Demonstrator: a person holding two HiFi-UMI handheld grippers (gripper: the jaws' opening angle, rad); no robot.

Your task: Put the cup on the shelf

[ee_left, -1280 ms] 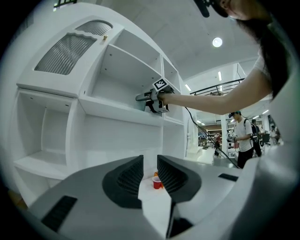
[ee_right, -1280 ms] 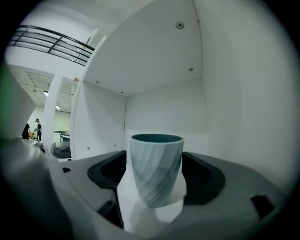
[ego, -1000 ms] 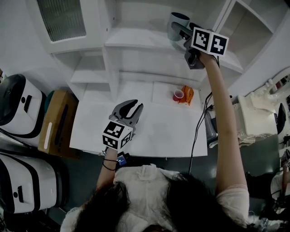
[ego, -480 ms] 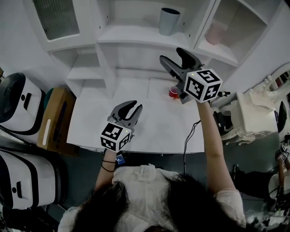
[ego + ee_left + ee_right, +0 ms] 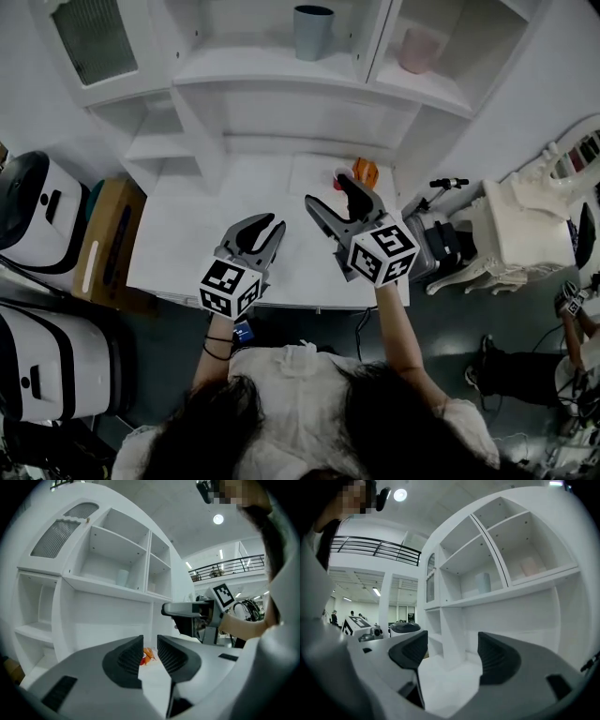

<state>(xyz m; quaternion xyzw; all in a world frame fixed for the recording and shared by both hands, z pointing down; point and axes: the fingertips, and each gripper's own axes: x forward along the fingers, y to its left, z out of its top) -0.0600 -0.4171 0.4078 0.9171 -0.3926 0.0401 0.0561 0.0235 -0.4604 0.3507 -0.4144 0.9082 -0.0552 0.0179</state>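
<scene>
The blue-grey cup [image 5: 312, 31] stands upright on the upper shelf [image 5: 272, 67], alone in the middle compartment; it also shows small in the left gripper view [image 5: 123, 577] and in the right gripper view [image 5: 483, 582]. My right gripper [image 5: 330, 199] hangs low over the white table [image 5: 187, 234], far below the cup, jaws wide open and empty [image 5: 450, 656]. My left gripper [image 5: 265, 228] hovers beside it over the table, jaws only a narrow gap apart, holding nothing [image 5: 150, 653].
A pink cup [image 5: 416, 49] sits in the shelf's right compartment. A small red cup [image 5: 339, 174] and an orange packet [image 5: 365, 172] lie at the table's back right. White appliances [image 5: 37, 225] and a cardboard box [image 5: 108, 248] stand left, a white chair [image 5: 525, 234] right.
My right gripper let go of the cup on the upper shelf, drew back and came down to table height next to the left gripper. The left gripper barely moved.
</scene>
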